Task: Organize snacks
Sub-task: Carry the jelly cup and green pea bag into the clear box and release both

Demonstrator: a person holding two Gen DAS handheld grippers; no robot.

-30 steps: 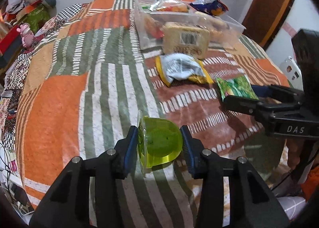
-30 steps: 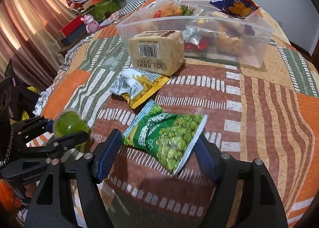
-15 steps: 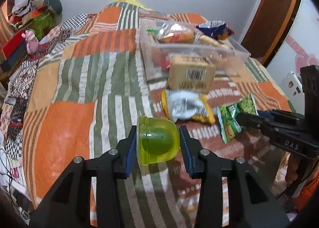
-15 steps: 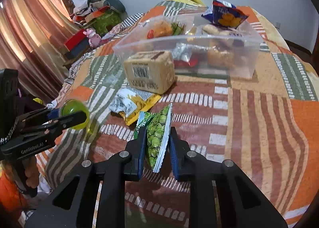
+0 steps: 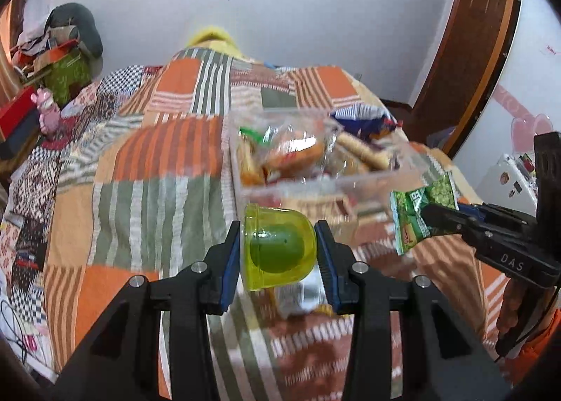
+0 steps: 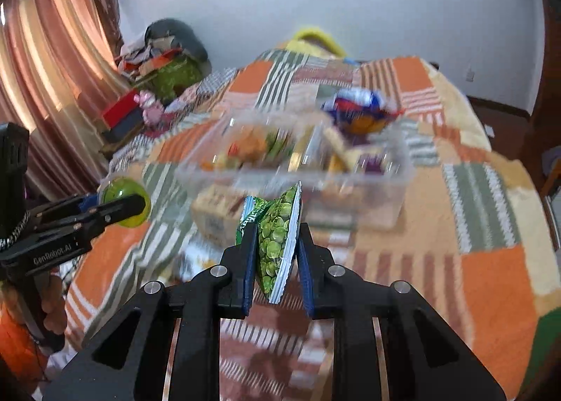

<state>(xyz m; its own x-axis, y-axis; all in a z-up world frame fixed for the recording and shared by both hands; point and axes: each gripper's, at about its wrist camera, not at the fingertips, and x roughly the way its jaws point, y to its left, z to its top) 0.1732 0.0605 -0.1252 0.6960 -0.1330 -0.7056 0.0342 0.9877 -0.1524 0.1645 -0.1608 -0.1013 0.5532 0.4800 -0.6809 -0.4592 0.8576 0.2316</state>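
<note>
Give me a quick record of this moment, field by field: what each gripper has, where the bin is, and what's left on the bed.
left hand-held gripper: shut on green jelly cup, lifted off bedspread
right hand-held gripper: shut on green pea packet, held edge-up
clear bin: ahead of both grippers, already holding snacks
left on bed: tan cracker pack, silver-yellow packet
image: blurred from motion
</note>
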